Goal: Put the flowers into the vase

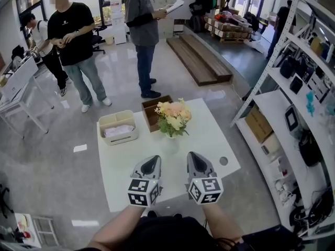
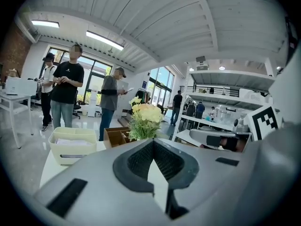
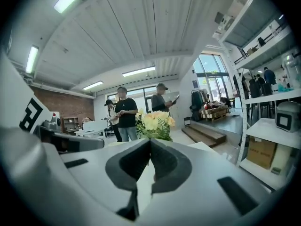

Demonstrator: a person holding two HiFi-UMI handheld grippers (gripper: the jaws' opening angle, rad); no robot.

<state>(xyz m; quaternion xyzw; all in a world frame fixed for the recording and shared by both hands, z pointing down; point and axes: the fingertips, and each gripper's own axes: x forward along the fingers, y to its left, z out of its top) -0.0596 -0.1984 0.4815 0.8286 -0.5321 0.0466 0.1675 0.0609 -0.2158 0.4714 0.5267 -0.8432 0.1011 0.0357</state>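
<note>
A bunch of pale yellow and peach flowers with green leaves stands upright in a small white vase at the middle of the white table. Both gripper views look at the flowers from the near side. My left gripper and right gripper hover side by side over the table's near part, short of the vase and apart from it. The jaw tips of each meet, and nothing is between them. Leaves hide most of the vase.
A cream bin with white contents sits at the table's far left, and a brown wooden box stands behind the flowers. Three people stand beyond the table. White shelving with gear lines the right side. A dark round spot marks the table's right.
</note>
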